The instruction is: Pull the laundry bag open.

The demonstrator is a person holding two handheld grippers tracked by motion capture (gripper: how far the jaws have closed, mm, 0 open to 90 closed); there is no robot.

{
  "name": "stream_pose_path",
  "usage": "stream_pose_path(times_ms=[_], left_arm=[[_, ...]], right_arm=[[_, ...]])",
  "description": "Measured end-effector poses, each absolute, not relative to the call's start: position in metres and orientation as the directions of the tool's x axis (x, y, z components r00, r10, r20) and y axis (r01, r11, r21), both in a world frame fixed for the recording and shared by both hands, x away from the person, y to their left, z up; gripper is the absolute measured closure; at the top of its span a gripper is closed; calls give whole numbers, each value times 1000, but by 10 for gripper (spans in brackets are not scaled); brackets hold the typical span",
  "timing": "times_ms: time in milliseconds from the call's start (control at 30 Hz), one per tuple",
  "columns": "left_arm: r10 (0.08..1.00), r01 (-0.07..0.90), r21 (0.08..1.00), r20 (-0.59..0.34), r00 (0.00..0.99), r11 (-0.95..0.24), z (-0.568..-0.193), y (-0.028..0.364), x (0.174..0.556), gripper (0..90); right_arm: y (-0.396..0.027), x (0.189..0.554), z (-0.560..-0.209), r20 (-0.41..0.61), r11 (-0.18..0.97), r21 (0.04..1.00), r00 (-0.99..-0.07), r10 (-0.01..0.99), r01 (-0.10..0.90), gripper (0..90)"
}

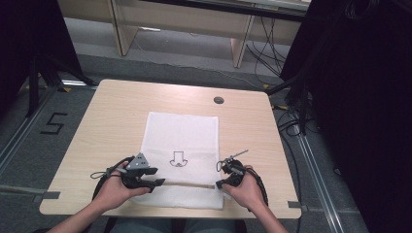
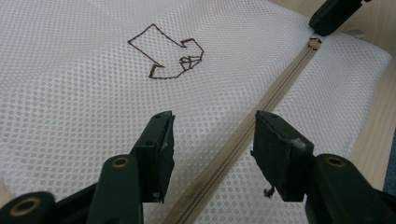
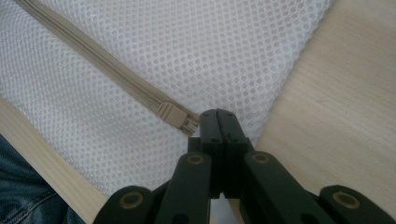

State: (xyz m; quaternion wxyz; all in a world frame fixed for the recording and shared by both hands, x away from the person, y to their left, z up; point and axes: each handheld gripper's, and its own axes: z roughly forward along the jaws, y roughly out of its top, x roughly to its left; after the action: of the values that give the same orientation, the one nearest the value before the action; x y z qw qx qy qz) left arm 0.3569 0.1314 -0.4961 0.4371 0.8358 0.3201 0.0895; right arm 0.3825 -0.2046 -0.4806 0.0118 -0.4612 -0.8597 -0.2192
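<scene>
On the near half of the wooden table, a white mesh laundry bag, tan zipper along its near edge. Left gripper low over the zipper, jaws apart. Right gripper, jaws together, at the zipper slider.

Soft white net cloth bag full of tiny holes, tan cloth zipper, smooth pale wood table, matt black plastic grippers

A black number 5 is marked on the grey floor, left of the table. The white mesh bag carries no readable words.
</scene>
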Motion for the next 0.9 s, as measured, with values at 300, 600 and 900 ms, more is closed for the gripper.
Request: stream_pose_path(times_ms=[300,600,900], left_arm=[[591,472,789,-175,787,-394,-495,124,351,471],[518,434,795,-181,836,-424,-489,96,349,490],[460,365,800,-128,879,-476,-486,71,355,543]], right_arm=[[-196,379,-481,172,509,345,-586,792,789,900],[-196,379,-481,175,501,335,-575,799,798,900],[-199,380,-482,195,491,338,-570,799,803,900]])
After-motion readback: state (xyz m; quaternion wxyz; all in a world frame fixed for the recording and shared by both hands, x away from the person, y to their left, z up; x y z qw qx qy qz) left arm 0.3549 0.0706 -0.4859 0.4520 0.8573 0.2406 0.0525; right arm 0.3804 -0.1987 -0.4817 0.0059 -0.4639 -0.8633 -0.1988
